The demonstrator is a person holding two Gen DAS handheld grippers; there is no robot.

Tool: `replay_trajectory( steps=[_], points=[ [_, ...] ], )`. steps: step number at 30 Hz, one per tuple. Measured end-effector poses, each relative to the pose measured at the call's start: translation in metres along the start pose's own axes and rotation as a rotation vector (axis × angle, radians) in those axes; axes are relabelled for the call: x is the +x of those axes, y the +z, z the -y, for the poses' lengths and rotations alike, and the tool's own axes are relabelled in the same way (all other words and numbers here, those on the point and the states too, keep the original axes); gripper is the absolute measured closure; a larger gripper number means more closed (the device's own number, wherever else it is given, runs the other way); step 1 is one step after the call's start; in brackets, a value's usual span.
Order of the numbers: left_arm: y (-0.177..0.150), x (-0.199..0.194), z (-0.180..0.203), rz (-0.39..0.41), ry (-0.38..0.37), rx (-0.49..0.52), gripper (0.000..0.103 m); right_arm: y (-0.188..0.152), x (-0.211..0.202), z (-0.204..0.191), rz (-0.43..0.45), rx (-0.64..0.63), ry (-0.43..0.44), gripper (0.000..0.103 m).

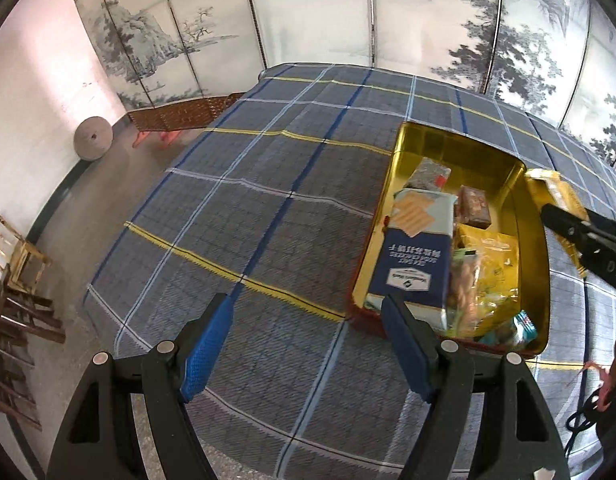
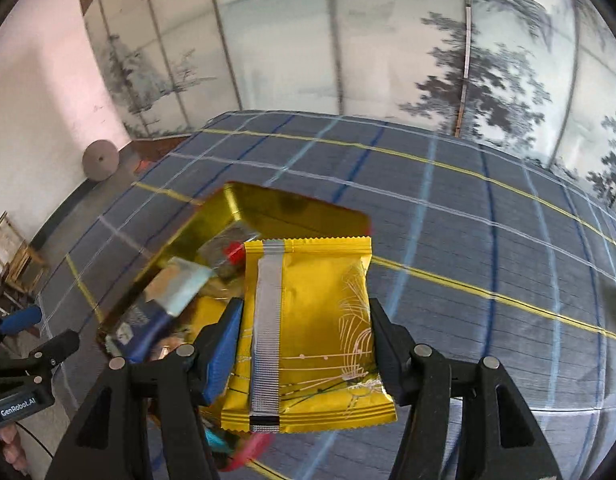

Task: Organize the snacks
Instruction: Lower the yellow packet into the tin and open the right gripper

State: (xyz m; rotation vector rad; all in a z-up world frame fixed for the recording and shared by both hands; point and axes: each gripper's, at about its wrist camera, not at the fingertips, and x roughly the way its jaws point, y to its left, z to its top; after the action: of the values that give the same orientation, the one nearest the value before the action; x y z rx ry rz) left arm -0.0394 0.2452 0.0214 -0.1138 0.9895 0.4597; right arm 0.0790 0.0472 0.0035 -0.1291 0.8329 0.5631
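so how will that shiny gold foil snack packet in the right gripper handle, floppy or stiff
Probably light and fairly floppy: the shiny gold foil snack packet looks puffy and creased between the right gripper pads. Its glossy film may be slippery. Contents could crush, so a gentle squeeze seems wise over the gold metal tin.

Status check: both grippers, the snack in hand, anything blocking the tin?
Right gripper shut on yellow snack packet, held above the gold tin. Left gripper open, empty, hovering near the tin's corner. Tin crowded: blue cracker box, other packets.
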Motion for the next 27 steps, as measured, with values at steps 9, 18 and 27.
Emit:
replay_trajectory(
  steps=[9,18,27],
  points=[
    [-0.002,0.005,-0.012,-0.016,0.018,-0.021,0.029,-0.007,0.020,-0.025,-0.038,-0.041,-0.001,0.042],
    [-0.004,0.007,-0.025,-0.030,0.030,-0.056,0.029,-0.012,0.032,-0.034,-0.057,-0.076,-0.012,0.042],
    [-0.006,0.007,-0.027,-0.034,0.028,-0.070,0.029,-0.012,0.042,-0.046,-0.068,-0.105,-0.022,0.042]
  ],
)
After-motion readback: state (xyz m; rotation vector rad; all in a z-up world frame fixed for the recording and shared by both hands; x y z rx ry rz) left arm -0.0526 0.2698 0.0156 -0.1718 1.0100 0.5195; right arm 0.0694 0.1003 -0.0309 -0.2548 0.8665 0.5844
